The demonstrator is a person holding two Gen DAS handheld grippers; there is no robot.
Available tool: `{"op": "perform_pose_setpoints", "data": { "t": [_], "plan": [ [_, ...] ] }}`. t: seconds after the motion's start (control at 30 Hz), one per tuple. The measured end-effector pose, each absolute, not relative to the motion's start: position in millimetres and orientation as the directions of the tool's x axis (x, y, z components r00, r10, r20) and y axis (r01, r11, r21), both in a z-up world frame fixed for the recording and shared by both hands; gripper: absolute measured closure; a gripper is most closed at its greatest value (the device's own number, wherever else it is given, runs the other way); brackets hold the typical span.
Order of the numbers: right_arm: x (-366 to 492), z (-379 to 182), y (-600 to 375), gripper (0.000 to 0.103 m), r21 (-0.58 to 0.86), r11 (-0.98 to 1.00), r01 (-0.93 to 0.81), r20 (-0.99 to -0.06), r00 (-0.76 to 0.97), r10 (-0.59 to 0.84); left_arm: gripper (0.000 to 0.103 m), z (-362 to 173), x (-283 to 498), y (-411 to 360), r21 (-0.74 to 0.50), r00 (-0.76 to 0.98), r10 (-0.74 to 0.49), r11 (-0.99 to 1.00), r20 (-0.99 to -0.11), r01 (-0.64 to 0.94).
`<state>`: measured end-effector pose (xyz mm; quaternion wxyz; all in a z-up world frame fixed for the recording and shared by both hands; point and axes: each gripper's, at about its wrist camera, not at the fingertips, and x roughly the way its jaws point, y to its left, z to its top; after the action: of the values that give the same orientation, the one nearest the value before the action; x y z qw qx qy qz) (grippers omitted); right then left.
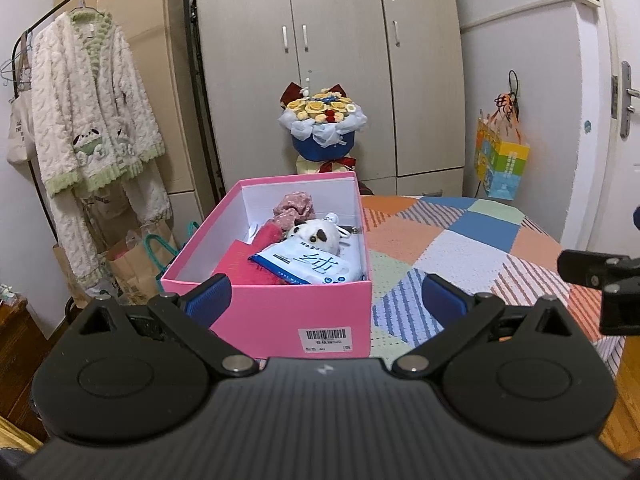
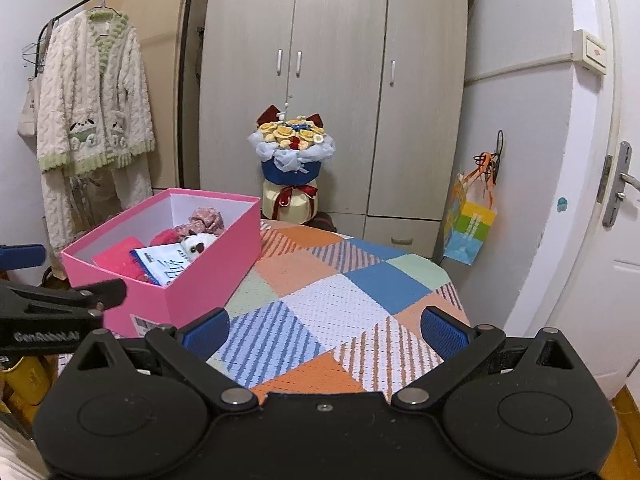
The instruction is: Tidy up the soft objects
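Blue-padded fingers of left gripper (image 1: pixel 327 300) and right gripper (image 2: pixel 326 330) spread wide, holding nothing.

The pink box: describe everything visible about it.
The pink box is an open, lidless rectangular cardboard box, white inside, with a barcode label on its near end. It sits upright on the patchwork blanket at the left edge. Inside lie a wet-wipes pack, a plush toy, red fabric and a pink scrunchie. Neither hand-held gripper touches it.
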<state>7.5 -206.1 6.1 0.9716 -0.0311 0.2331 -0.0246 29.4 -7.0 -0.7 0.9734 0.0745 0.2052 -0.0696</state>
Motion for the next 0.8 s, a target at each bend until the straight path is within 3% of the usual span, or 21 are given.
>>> {"op": "perform_pose_setpoints", "data": {
  "t": [0.8],
  "plan": [
    [10,-1,-216,0.0,-0.042,0.997,0.069,-0.451,0.889,-0.081,0.0,-5,27,-1,0.085,0.914,-0.103,0.985,-0.393,0.148]
  ]
}}
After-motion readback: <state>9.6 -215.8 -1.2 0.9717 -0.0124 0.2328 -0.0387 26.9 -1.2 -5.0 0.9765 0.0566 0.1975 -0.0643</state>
